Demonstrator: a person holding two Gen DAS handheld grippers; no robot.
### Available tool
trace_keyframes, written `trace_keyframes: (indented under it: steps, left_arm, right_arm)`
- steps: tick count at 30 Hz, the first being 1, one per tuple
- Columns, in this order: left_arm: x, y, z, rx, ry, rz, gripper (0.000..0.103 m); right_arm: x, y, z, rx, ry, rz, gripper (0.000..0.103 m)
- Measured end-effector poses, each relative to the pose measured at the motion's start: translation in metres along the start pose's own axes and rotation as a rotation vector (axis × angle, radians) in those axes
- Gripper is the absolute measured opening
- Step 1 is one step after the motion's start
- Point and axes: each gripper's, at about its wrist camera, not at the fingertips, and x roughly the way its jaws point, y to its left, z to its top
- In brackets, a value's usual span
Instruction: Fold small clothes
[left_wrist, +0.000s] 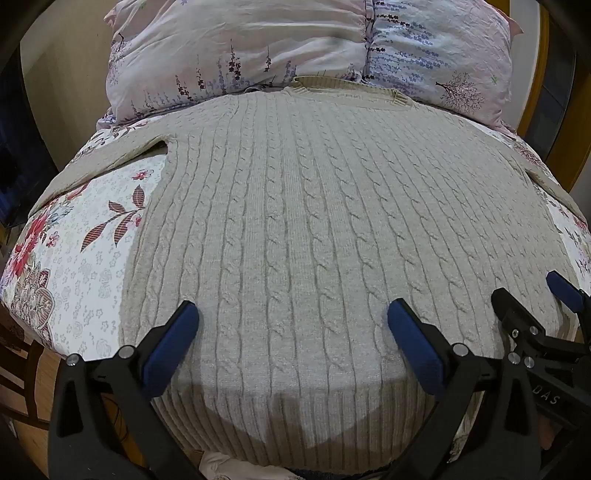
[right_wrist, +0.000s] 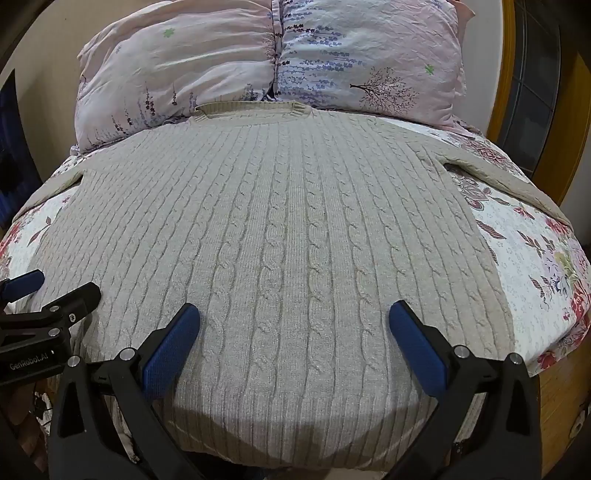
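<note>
A beige cable-knit sweater (left_wrist: 314, 221) lies flat and spread out on a bed, collar at the far end, ribbed hem near me; it also shows in the right wrist view (right_wrist: 288, 229). Its sleeves run out to both sides. My left gripper (left_wrist: 291, 317) is open and empty, hovering over the hem's left half. My right gripper (right_wrist: 293, 317) is open and empty over the hem's right half. The right gripper also shows at the right edge of the left wrist view (left_wrist: 532, 295), and the left gripper at the left edge of the right wrist view (right_wrist: 62, 284).
The bed has a floral quilt (left_wrist: 85, 266). A bundled pale lilac duvet (left_wrist: 295, 48) lies just behind the sweater's collar. A wooden door frame (right_wrist: 517, 92) stands at the right. Wooden floor (left_wrist: 33, 376) shows at the lower left.
</note>
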Motion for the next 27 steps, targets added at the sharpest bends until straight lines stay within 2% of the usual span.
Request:
trace_keyframes:
  steps: [27]
  left_arm:
    - [0.0008,0.0014,0.0033,-0.001,0.007,0.001,0.101]
  right_arm:
    - [0.0012,-0.0026,0.0015,-0.011,0.006,0.009,0.102]
